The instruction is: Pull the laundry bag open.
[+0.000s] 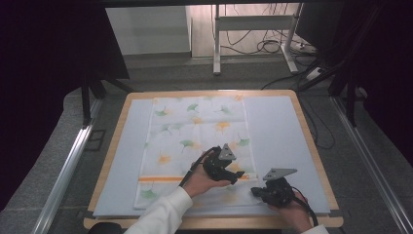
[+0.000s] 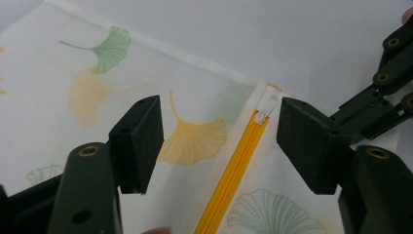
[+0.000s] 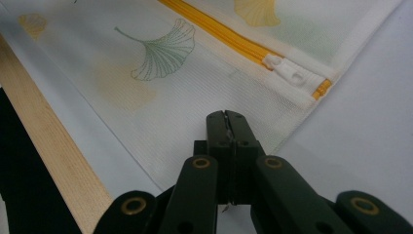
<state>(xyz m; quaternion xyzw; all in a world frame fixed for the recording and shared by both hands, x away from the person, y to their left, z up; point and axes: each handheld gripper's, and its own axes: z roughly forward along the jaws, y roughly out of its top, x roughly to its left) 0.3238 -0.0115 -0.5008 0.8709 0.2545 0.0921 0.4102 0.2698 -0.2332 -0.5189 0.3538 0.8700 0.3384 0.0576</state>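
A white mesh bag (image 1: 195, 131) printed with green and orange ginkgo leaves lies flat on the pale mat. An orange zipper (image 1: 160, 179) runs across its near end, with the white pull (image 2: 267, 105) at the right end. My left gripper (image 1: 237, 178) hovers open over that end, its jaws (image 2: 219, 141) wide apart on either side of the zipper (image 2: 234, 170) just short of the pull. My right gripper (image 1: 255, 191) is shut (image 3: 227, 117) over the bag's near right corner, where the bag's two edges run in under the jaws. The pull (image 3: 290, 73) lies just beyond its tips.
A pale blue mat (image 1: 277, 131) covers the wooden table (image 1: 112, 146); the wooden front edge (image 3: 48, 151) runs close beside the right gripper. Bare mat lies to the left and right of the bag. Beyond the table are a metal stand (image 1: 216, 44) and floor cables (image 1: 268, 46).
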